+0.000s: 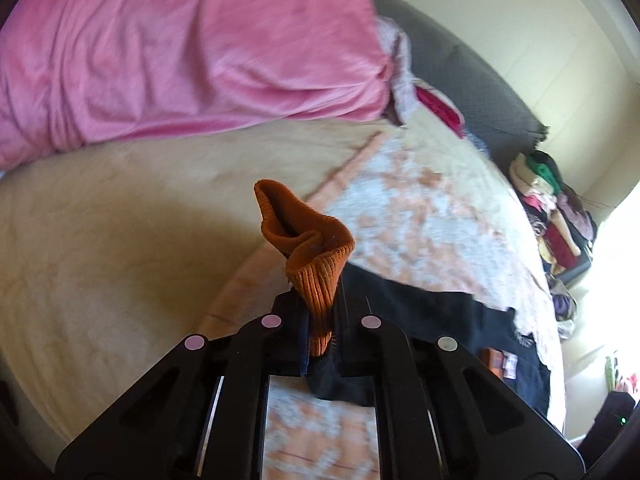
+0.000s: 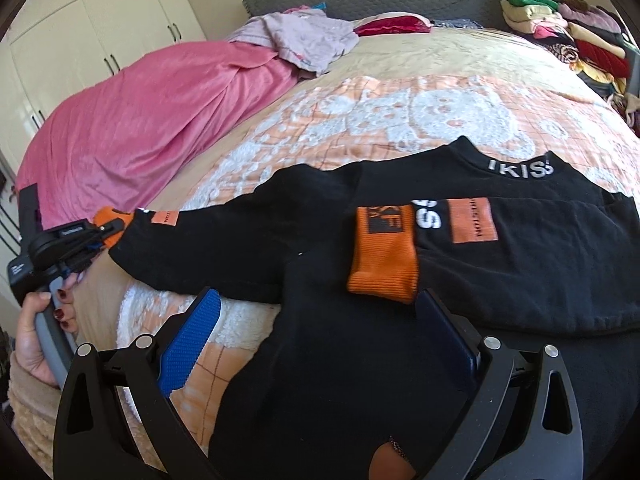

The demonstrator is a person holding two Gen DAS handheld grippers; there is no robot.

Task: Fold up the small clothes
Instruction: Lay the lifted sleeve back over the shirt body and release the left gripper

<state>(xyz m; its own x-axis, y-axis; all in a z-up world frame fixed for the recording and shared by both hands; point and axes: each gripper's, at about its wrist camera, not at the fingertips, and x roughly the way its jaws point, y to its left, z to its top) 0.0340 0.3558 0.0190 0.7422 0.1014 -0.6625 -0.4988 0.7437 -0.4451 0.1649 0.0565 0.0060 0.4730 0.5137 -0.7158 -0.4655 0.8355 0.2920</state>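
While clamping the orange cuff [image 1: 316, 264] in the left gripper [image 1: 320, 320], lifting the sleeve off the bed [image 2: 400, 80]. Right gripper [image 2: 320, 316] hanging released above the black shirt [image 2: 520, 272], gripping nothing. Risking slippage: holding only ribbed edge, so any tugging likely dragging the shirt askew.
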